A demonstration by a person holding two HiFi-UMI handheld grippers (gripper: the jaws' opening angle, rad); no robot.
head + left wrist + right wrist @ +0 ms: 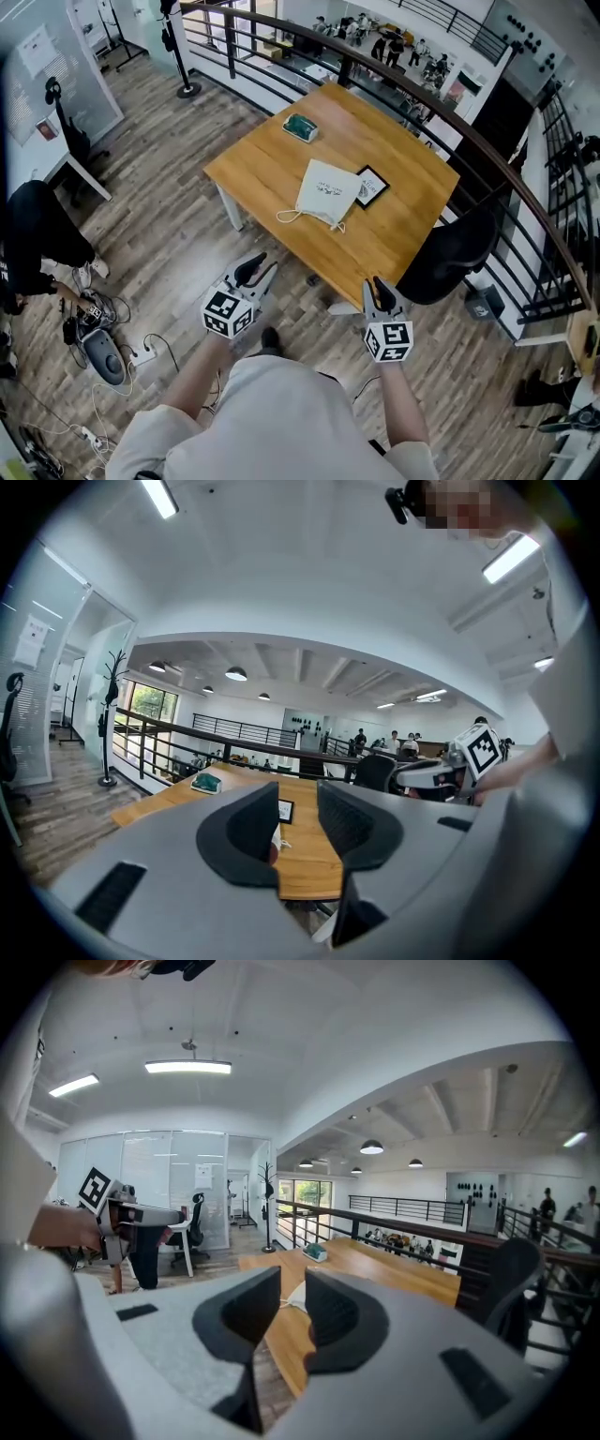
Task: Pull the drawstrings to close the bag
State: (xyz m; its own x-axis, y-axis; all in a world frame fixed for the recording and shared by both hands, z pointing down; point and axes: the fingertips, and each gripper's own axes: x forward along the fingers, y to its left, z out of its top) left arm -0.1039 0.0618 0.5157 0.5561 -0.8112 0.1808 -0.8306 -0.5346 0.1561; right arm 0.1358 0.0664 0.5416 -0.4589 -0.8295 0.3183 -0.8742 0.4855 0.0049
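Both grippers hang in the air short of the table, well apart from the bag. Seen from the head view, the left gripper (260, 266) and the right gripper (378, 285) point forward from the person's hands, side by side, each with its marker cube toward the camera. In the left gripper view, the left gripper (298, 806) has its jaws parted by a narrow gap with nothing between them; only the table top and a black-framed card (285, 810) show through. In the right gripper view, the right gripper (292, 1290) likewise has its jaws slightly apart and empty, with a strip of the bag's white cloth visible far beyond the gap.

The white bag (327, 191) lies flat near the middle of the wooden table (272, 159), its mouth turned toward the person. Its drawstrings (297, 217) lie slack in loops on the wood at the near edge of the bag. The black-framed card (371, 186) sits just beside the bag on the right, partly under its corner. A teal object (301, 127) rests near the far edge of the table, well apart from the bag.

A black office chair (452, 251) stands at the table's right corner, and a dark curved railing (424, 101) runs behind the table. At the left edge a person in black (33, 236) crouches over cables (131, 361) on the plank floor.
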